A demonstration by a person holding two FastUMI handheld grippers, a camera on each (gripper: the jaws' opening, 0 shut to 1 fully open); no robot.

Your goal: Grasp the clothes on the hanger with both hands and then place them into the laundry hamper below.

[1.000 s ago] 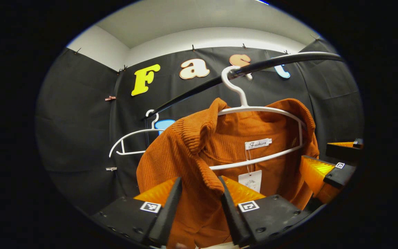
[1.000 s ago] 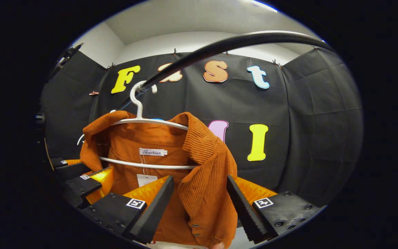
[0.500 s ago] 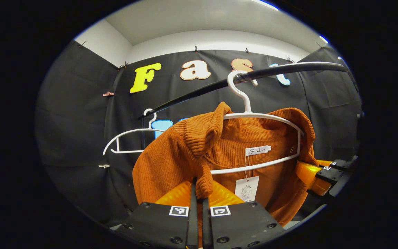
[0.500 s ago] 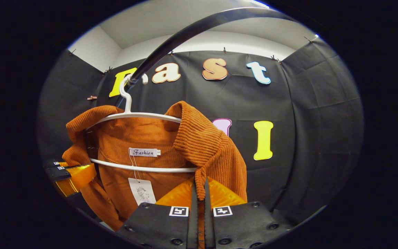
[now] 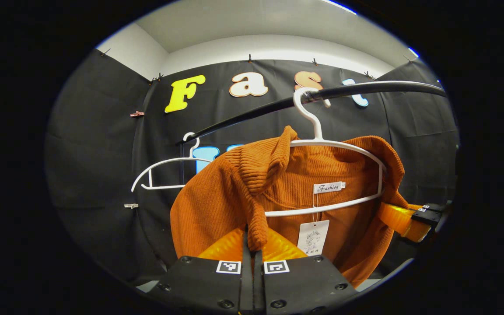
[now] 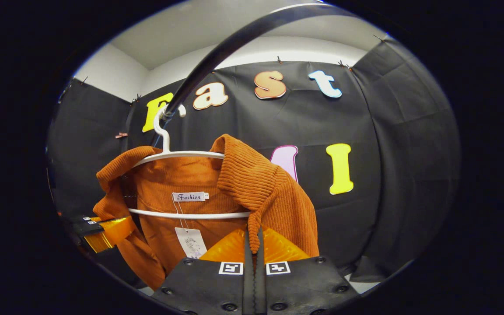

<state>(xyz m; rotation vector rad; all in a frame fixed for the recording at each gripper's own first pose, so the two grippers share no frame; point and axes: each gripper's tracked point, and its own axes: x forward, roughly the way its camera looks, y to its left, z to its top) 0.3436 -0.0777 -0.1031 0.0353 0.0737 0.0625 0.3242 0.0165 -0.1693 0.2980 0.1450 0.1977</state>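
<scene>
The orange corduroy jacket (image 5: 230, 192) is hung on a white hanger (image 5: 335, 146) hooked over the black rail (image 5: 365, 89), toward 12 o'clock of both grippers. In the left gripper view, the left gripper (image 5: 253, 245) is pressed together on one front edge below the collar; in the right gripper view, the right gripper (image 6: 254, 243) is pinched on the opposite edge. Both sides are held, presumably so the shoulders can be slid off evenly. An empty hanger (image 5: 164, 173) is seen at 10 o'clock.

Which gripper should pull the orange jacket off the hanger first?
Neither clearly: the left gripper and the right gripper each clamp a collar flap of the orange corduroy jacket on the white hanger. Probably both together.
</scene>
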